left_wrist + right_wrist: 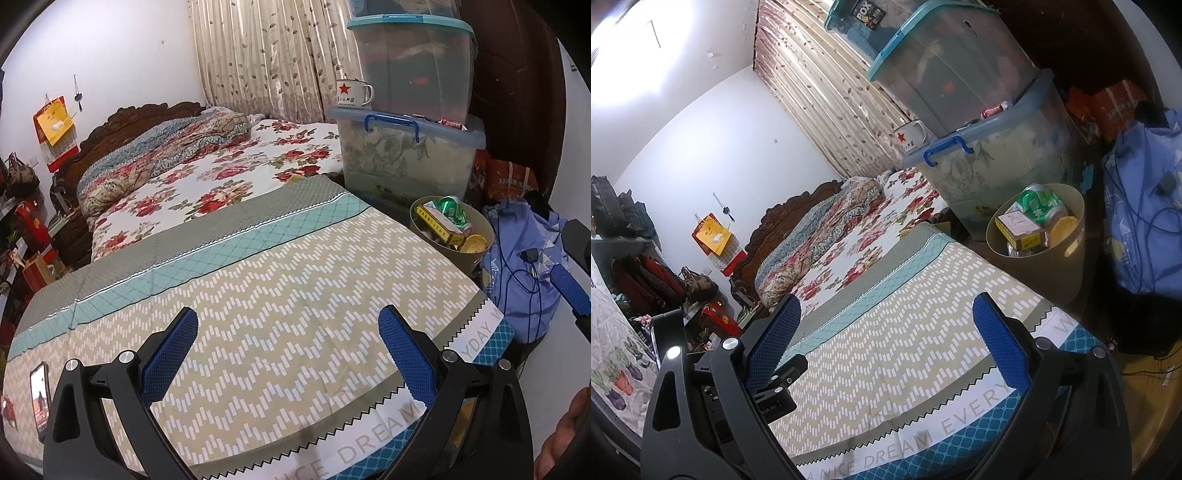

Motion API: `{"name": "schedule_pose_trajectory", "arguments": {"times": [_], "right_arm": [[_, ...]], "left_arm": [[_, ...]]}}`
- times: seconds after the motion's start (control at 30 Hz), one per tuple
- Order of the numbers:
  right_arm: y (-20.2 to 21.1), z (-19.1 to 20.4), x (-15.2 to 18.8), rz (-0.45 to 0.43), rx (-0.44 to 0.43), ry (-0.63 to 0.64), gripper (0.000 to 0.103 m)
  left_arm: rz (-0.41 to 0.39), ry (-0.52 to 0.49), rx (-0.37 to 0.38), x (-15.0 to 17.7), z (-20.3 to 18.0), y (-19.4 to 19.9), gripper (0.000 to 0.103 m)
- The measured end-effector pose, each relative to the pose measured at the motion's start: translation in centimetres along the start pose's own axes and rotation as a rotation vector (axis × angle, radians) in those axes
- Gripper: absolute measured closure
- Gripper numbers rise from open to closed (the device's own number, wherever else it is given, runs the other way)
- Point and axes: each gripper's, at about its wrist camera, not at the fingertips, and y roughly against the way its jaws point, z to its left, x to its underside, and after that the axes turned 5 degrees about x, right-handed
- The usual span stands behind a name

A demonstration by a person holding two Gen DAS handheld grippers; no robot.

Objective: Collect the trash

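Left gripper (288, 354): fingers spread wide, nothing between the blue pads; it hangs over the near end of the patterned cloth (280, 295). Right gripper (886, 350): also spread wide, empty, above the same cloth nearer its right corner. In the left wrist view the right gripper's blue pad shows at the far right edge, off the cloth's right side; in the right wrist view part of the left gripper's black body sits at lower left.

Edges & room. The cloth-covered surface (zigzag field, teal band, grey band, zigzag-cut white hem w/ lettering) lies bare across its middle & front. Its only load is a phone (40, 395), flat near the left edge. Far edge meets the floral bed (236, 162). The right edge drops off beside a blue cloth bundle (524, 266) w/ a dark cable over it. Stacked clear storage bins (406, 110) stand behind the far right corner, w/ an enamel mug (352, 94) bearing a red star on the lower lid.

Task item. Trash bin (1071, 273): round, tan, open-topped, just off the cloth's far right corner, between the bins & the blue bundle. It is filled near the rim: a crushed green can (1039, 205), a yellow-edged carton (1019, 227), a yellow round piece (1063, 225). Items below these are too hidden to tell.
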Motion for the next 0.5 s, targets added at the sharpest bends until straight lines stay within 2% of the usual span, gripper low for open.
{"name": "schedule_pose_trajectory", "arguments": {"times": [0.23, 0.5], "right_arm": [[-0.14, -0.03, 0.04, 0.002, 0.000, 0.002, 0.010], [-0.61, -0.07, 0.03, 0.015, -0.004, 0.004, 0.010]], "left_arm": [[0.037, 0.037, 0.017, 0.24, 0.67, -0.64, 0.009], [0.036, 0.013, -0.012, 0.29, 0.41, -0.64, 0.009]]}}
